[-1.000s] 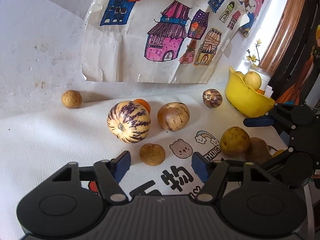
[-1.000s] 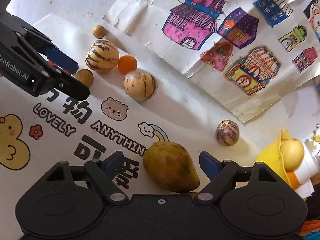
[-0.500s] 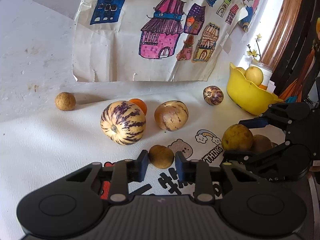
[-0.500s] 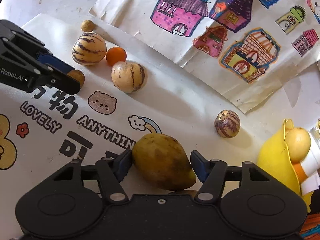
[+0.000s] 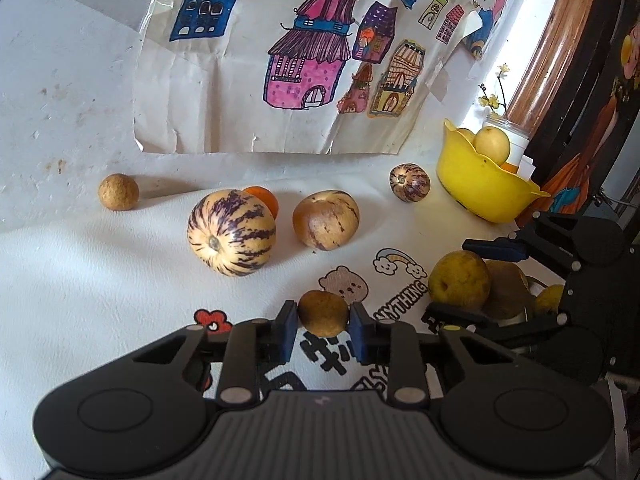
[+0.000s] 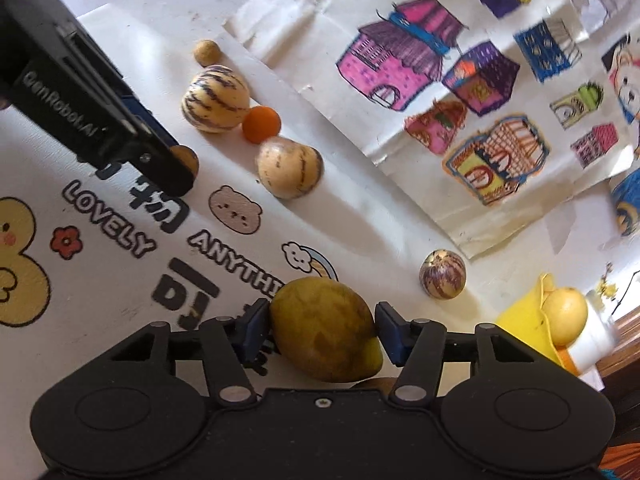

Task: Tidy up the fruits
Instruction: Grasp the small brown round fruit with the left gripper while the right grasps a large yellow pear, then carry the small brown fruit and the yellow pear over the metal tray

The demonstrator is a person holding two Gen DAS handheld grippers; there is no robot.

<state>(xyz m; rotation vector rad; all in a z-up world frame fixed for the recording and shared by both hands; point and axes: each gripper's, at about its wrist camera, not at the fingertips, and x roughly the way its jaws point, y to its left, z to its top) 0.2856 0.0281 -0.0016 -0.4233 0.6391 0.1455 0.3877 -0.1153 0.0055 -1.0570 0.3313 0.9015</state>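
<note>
On the white printed cloth (image 5: 100, 300), the left gripper (image 5: 323, 326) pinches a small brown round fruit (image 5: 323, 313) with a dull, rough skin between its blue pads. The right gripper (image 6: 322, 330) has just been closing its jaws on a big yellow-green fruit (image 6: 324, 326) (oval, with brownish blotches), and both pads touch its sides. Further back lie a cream melon with purple stripes (image 5: 231, 233), a small orange (image 5: 264, 199) just behind it, and a tan striped fruit (image 5: 325, 219). A yellow bowl (image 5: 476, 184) with pale fruit stands at the right.
</note>
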